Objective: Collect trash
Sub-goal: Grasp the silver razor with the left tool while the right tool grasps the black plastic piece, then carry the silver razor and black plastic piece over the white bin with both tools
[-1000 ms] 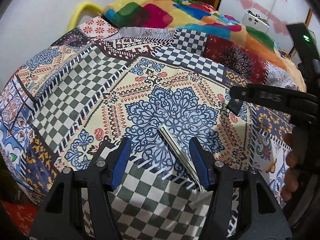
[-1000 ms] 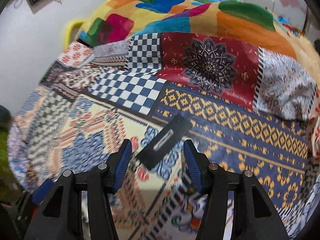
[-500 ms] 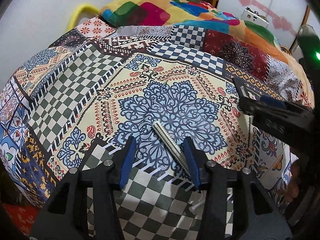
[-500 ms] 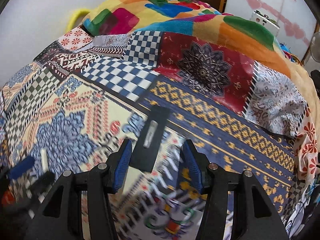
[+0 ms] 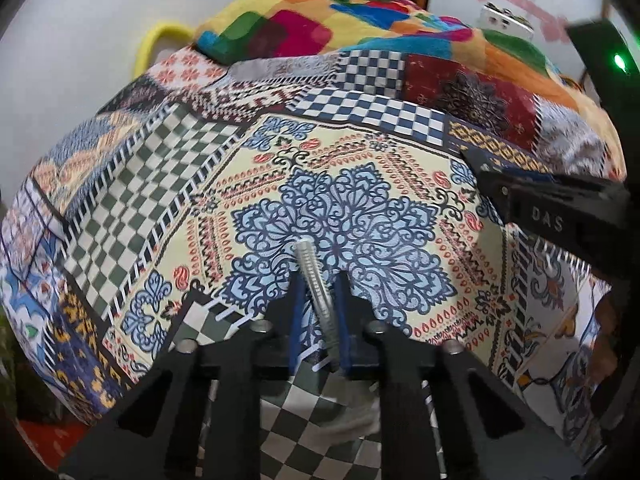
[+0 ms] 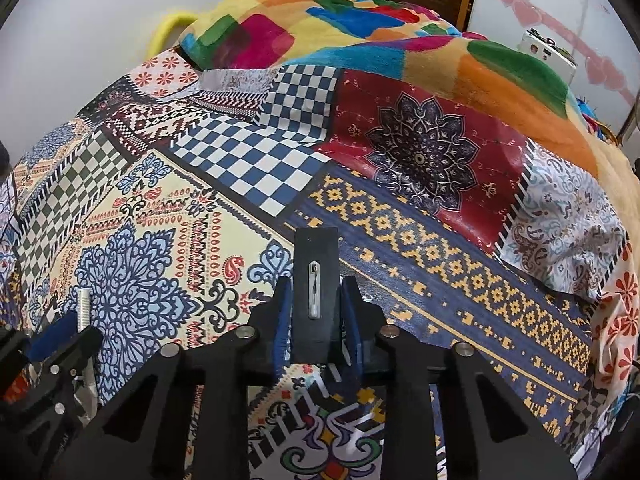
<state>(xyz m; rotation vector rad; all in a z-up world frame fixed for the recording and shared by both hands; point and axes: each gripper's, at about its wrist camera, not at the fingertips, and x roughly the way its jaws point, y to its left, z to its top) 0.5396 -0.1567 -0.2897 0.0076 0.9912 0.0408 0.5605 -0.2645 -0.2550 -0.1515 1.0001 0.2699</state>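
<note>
The left tool (image 5: 318, 280) sits at lower centre of the left wrist view with its blue pads together on a thin silver wrapper strip (image 5: 314, 276). The strip stands on edge between them and pokes up-frame over the blue medallion of the patchwork bedsheet (image 5: 160, 184). So narrow a piece, caught only along its lower length, could twist or slide out when lifted. Pads this low may also pinch a fold of sheet and drag it along.

The right tool (image 6: 314, 306) is at lower centre of its own view, and its jaws are closing on a flat black packet (image 6: 316, 264) with a small white window. The pads appear to touch the packet's long edges. A thin card gripped edge-on may bow or flip free if the squeeze goes on. Its far end lies over the blue-and-yellow band of the sheet.

In the right wrist view the left tool shows at lower left, close by, so the two could knock together on rising. The folded bright blanket (image 6: 360, 20) at the top of the frame lies well apart. No bin is in sight, so I cannot tell where either piece is to be dropped.
</note>
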